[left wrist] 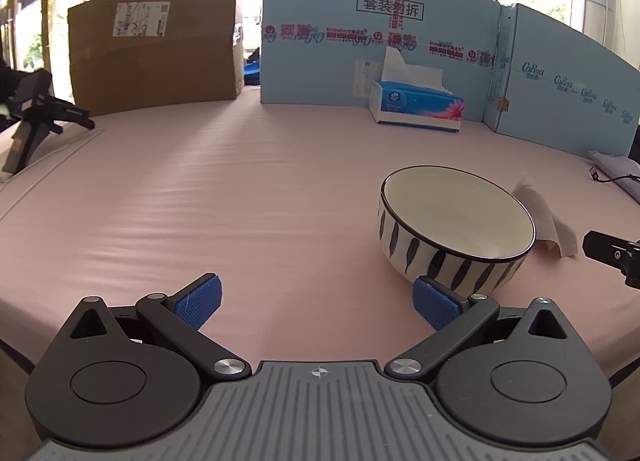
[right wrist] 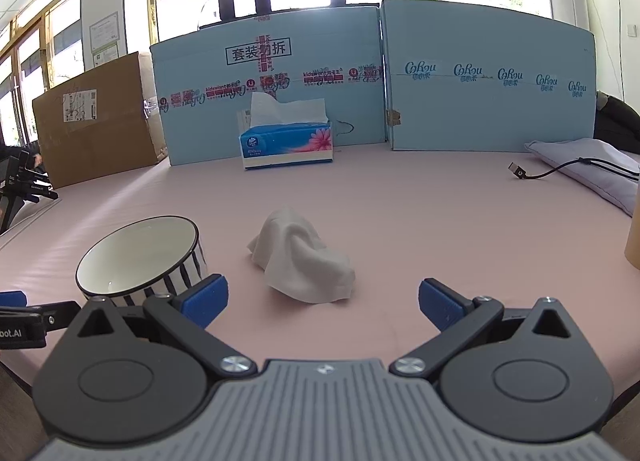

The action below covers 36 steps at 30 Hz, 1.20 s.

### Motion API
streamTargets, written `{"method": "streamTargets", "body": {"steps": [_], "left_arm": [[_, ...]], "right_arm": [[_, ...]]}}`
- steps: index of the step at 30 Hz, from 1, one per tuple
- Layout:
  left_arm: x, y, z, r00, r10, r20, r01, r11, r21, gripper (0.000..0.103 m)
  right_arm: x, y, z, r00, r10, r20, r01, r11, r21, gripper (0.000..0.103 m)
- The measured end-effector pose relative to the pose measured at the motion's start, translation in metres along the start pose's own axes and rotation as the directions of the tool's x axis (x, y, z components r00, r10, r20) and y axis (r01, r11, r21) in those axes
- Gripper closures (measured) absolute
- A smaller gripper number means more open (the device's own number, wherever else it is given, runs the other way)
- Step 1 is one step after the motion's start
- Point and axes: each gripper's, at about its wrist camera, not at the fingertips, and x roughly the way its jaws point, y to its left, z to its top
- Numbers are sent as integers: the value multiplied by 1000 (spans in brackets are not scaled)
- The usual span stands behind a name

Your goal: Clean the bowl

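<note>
A white bowl (left wrist: 456,221) with dark leaf stripes outside and a dark rim stands upright on the pink table, its inside looking bare. In the left wrist view it sits just beyond my left gripper's right fingertip. My left gripper (left wrist: 318,301) is open and holds nothing. A crumpled white cloth (right wrist: 304,261) lies on the table right of the bowl (right wrist: 140,257). It lies just ahead of my right gripper (right wrist: 324,301), which is open and holds nothing. The cloth (left wrist: 548,213) peeks out behind the bowl in the left wrist view.
A blue tissue box (right wrist: 286,141) stands at the back against light blue cardboard panels (right wrist: 480,81). A brown carton (left wrist: 156,49) stands at the back left. A pale cushion with a black cable (right wrist: 560,169) lies at the right. A black device (left wrist: 36,109) sits at the left edge.
</note>
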Motion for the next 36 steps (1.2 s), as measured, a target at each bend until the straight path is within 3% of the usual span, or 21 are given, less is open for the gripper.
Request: {"method": "streamTargets", "body": {"steps": [36], "left_arm": [[-5, 3, 2, 999, -16, 36, 18, 999, -39, 0]], "right_arm": [[0, -6, 1, 1000, -7, 3, 7, 1000, 13, 0]]}}
